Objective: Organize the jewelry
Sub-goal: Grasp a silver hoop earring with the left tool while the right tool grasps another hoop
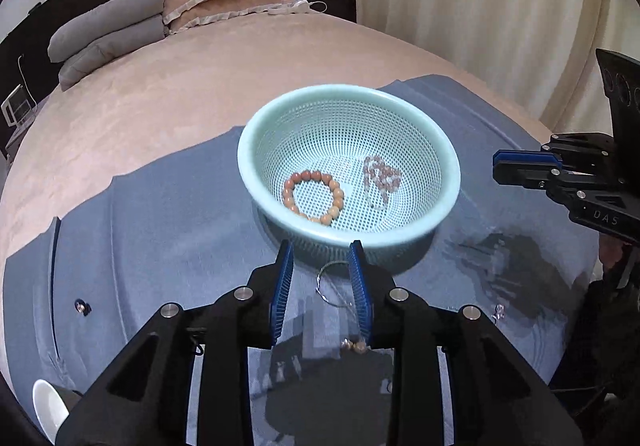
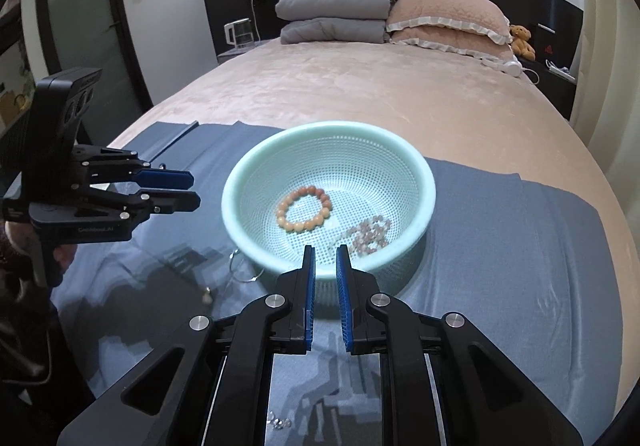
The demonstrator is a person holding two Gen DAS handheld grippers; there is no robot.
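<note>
since the thin silver hoop earring [image 1: 334, 284] is light and slippery, pinch its wire; left tool [image 1: 322, 252] spread, right tool [image 2: 325, 252] slightly apart, both empty.

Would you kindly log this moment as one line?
basket: orange bracelet, pale bracelet inside | silver necklace on cloth | left claw open | right claw open

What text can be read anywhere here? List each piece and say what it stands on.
"DAS": on the body of the right claw, seen from the left wrist view.
Pale lettering on the body of the left claw, seen from the right wrist view: too blurred to read.
Nothing else carries readable text.
</note>
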